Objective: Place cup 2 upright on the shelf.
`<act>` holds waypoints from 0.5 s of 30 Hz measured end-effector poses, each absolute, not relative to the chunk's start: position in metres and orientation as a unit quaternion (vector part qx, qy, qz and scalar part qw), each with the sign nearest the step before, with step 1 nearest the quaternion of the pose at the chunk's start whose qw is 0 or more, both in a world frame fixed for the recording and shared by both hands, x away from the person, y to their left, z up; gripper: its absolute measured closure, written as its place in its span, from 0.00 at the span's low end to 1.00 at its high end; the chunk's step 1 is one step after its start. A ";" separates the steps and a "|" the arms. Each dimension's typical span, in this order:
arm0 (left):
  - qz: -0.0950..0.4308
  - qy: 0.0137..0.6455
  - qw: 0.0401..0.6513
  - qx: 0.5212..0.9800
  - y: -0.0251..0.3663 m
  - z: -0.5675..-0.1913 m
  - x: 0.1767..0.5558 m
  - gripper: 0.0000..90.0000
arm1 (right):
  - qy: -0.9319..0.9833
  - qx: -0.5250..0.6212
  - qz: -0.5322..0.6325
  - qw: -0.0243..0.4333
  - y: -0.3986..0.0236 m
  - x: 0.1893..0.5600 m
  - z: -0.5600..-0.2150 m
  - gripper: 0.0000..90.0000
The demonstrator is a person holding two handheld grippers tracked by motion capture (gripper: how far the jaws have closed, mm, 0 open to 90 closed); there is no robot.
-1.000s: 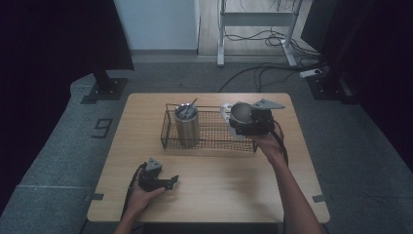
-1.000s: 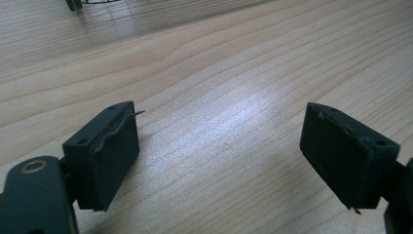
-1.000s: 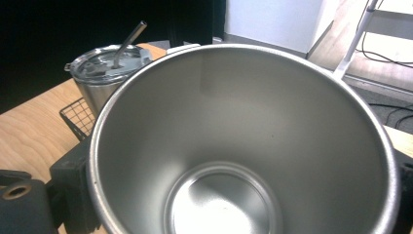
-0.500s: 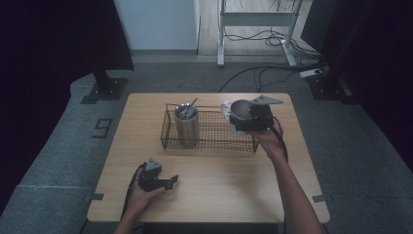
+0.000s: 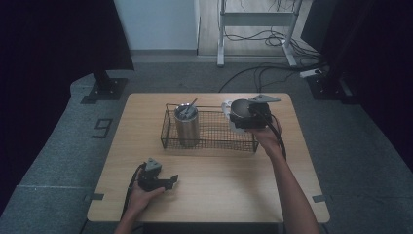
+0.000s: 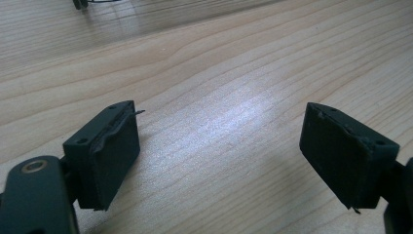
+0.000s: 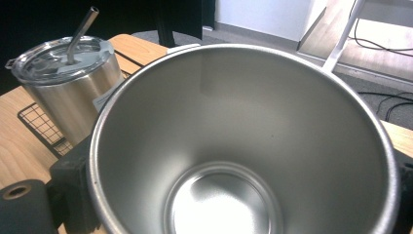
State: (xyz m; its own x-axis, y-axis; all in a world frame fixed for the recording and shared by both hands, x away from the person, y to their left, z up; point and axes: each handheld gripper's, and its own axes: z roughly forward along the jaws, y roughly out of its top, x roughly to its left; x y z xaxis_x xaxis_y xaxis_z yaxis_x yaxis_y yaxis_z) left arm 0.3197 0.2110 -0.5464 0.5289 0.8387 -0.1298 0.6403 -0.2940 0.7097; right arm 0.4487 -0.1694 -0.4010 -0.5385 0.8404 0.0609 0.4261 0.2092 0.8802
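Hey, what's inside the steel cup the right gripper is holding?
Nothing visible: the open steel cup in the right gripper shows bare shiny walls and bottom. Its nearest inner wall, below the rim, is out of sight.

Silver cup (image 7: 243,141), black wire basket (image 5: 214,134)

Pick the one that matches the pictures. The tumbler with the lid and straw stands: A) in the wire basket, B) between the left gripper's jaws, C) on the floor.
A: the lidded tumbler stands upright inside the wire basket at its left end, apart from both grippers.
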 end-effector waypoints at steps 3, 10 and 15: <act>0.135 0.466 0.368 0.793 0.211 -0.546 0.320 0.16 | 0.745 0.427 0.463 0.222 -0.169 0.451 -0.402 0.07; 0.135 0.467 0.369 0.792 0.211 -0.546 0.319 0.16 | 0.745 0.432 0.459 0.221 -0.170 0.458 -0.405 0.07; 0.134 0.464 0.369 0.794 0.212 -0.546 0.319 0.16 | 0.745 0.432 0.457 0.220 -0.169 0.463 -0.409 0.07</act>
